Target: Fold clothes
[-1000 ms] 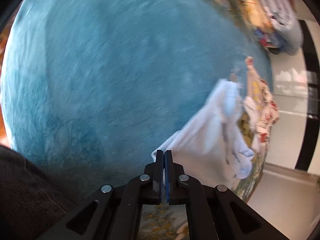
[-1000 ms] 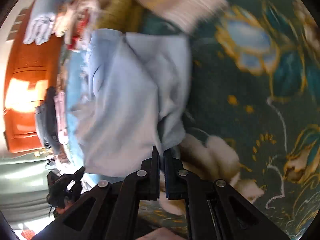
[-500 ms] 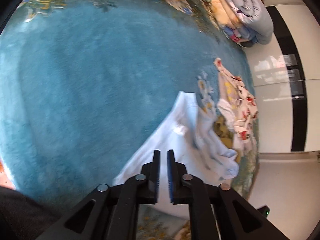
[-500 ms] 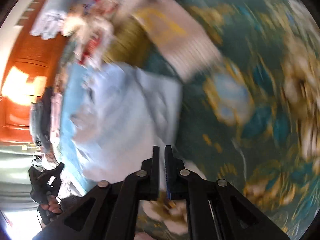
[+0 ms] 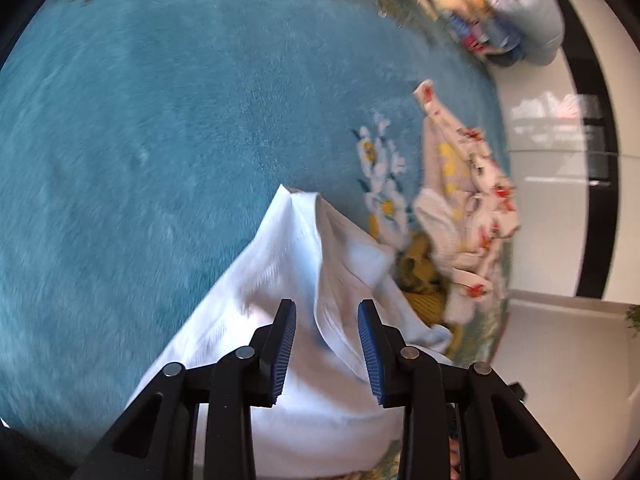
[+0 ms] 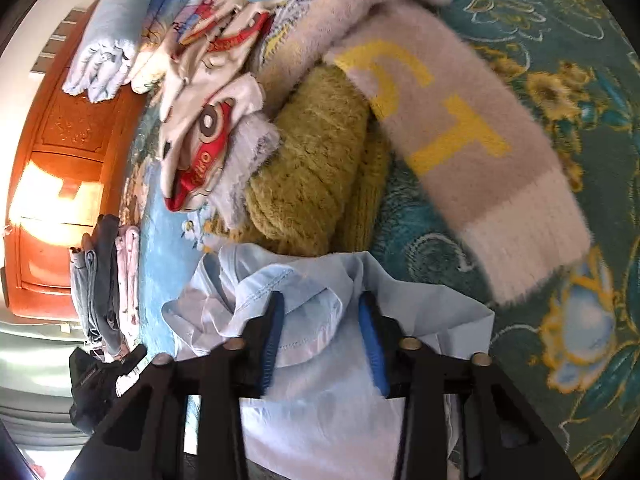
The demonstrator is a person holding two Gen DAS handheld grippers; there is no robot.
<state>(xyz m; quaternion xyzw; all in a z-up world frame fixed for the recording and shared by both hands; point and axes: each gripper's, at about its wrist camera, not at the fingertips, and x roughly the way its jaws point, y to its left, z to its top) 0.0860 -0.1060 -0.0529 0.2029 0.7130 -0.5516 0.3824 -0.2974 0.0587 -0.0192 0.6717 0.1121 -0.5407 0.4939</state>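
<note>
A pale blue shirt (image 5: pixel 280 280) lies crumpled on the blue carpet (image 5: pixel 160 120). My left gripper (image 5: pixel 326 308) is open and hangs just over a raised fold of it, jaws on either side of the fold. In the right wrist view the same shirt (image 6: pixel 320 400) lies under my right gripper (image 6: pixel 320 302), which is open over its collar area. Neither gripper holds cloth.
Beside the shirt lie a mustard knit (image 6: pixel 312 168), a lilac sweater with yellow letters (image 6: pixel 460 128) and a white printed garment (image 5: pixel 472 200). Folded piles (image 6: pixel 104 280) and rolled bedding (image 5: pixel 520 8) lie by the orange cabinet (image 6: pixel 52 160). White floor (image 5: pixel 560 360) lies beyond the carpet edge.
Both grippers were shut on the shirt a second ago; both have opened and let it go. The shirt now rests on the carpet and both views have swung toward the clothes pile.
</note>
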